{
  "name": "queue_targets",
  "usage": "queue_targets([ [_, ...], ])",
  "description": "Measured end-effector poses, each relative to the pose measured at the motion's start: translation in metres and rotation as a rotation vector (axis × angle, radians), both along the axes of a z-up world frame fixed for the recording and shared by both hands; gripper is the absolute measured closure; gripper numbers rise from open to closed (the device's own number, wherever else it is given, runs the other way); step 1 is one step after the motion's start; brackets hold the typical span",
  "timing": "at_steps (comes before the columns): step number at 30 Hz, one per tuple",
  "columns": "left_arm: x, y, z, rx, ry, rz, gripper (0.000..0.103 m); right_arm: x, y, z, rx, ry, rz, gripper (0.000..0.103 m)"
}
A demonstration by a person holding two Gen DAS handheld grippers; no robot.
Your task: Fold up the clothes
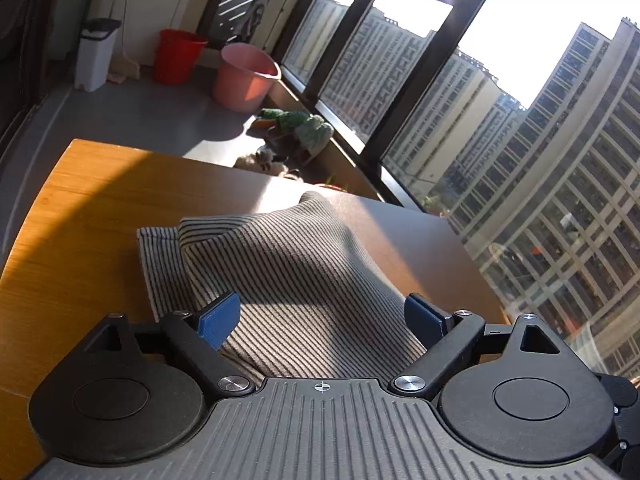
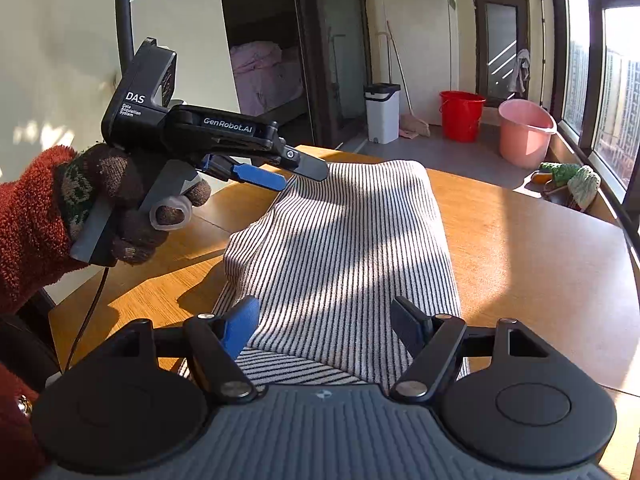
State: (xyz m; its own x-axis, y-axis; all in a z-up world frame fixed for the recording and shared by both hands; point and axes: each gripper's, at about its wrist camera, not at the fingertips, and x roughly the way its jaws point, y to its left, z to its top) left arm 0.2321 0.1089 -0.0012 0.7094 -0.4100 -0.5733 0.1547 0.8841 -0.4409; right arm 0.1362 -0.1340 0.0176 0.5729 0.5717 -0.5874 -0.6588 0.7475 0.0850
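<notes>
A grey striped garment [image 2: 340, 248] lies folded into a long strip on the wooden table [image 2: 540, 260]. It also fills the middle of the left wrist view [image 1: 288, 272]. My left gripper [image 1: 324, 316] is open, with its blue fingers on either side of the cloth and nothing held. In the right wrist view the left gripper [image 2: 292, 174] hovers over the garment's far left edge. My right gripper [image 2: 324, 324] is open over the garment's near end, where a lower layer shows under the top fold.
Beyond the table stand a pink bucket [image 2: 524, 132], a red bucket [image 2: 460, 114] and a white bin [image 2: 382, 112]. A green stuffed toy [image 2: 568, 178] lies by the windows. The table's far edge [image 1: 160, 148] is close to the cloth.
</notes>
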Motion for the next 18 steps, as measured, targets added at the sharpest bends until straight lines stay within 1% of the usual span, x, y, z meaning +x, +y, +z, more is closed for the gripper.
queue_targets([
  [1, -0.006, 0.000, 0.000, -0.019, 0.002, -0.022, 0.010, 0.007, -0.004, 0.001, -0.017, -0.023, -0.034, 0.030],
  [3, -0.018, -0.002, -0.006, -0.084, 0.026, -0.068, 0.010, 0.020, -0.012, -0.005, -0.048, -0.010, -0.103, 0.033],
  [4, -0.019, -0.003, -0.012, -0.125, 0.051, -0.085, 0.010, 0.025, -0.014, -0.010, -0.047, 0.018, -0.116, 0.042],
  [5, -0.019, -0.006, -0.019, -0.149, 0.079, -0.094, 0.011, 0.029, -0.017, -0.019, -0.038, 0.069, -0.116, 0.048],
  [6, -0.020, -0.008, -0.026, -0.172, 0.105, -0.103, 0.012, 0.028, -0.017, -0.028, -0.041, 0.097, -0.109, 0.048],
  [7, -0.018, -0.011, -0.031, -0.154, 0.113, -0.108, 0.013, 0.025, -0.016, -0.037, -0.045, 0.120, -0.104, 0.048],
  [9, -0.013, -0.016, -0.038, -0.131, 0.117, -0.117, 0.015, 0.014, -0.012, -0.041, -0.038, 0.101, -0.125, 0.048],
  [11, -0.005, -0.019, -0.043, -0.119, 0.110, -0.124, 0.013, 0.005, -0.012, -0.042, -0.011, 0.108, -0.146, 0.048],
  [12, 0.000, -0.018, -0.043, -0.130, 0.111, -0.127, 0.013, 0.001, -0.012, -0.043, 0.001, 0.111, -0.153, 0.048],
  [14, 0.010, -0.016, -0.046, -0.157, 0.114, -0.128, 0.013, -0.011, -0.008, -0.046, -0.006, 0.087, -0.159, 0.047],
  [16, 0.022, -0.015, -0.051, -0.183, 0.115, -0.120, 0.013, -0.017, 0.002, -0.042, -0.035, 0.054, -0.149, 0.047],
  [18, 0.029, -0.014, -0.051, -0.186, 0.119, -0.097, 0.014, -0.024, 0.011, -0.036, -0.059, 0.014, -0.132, 0.047],
])
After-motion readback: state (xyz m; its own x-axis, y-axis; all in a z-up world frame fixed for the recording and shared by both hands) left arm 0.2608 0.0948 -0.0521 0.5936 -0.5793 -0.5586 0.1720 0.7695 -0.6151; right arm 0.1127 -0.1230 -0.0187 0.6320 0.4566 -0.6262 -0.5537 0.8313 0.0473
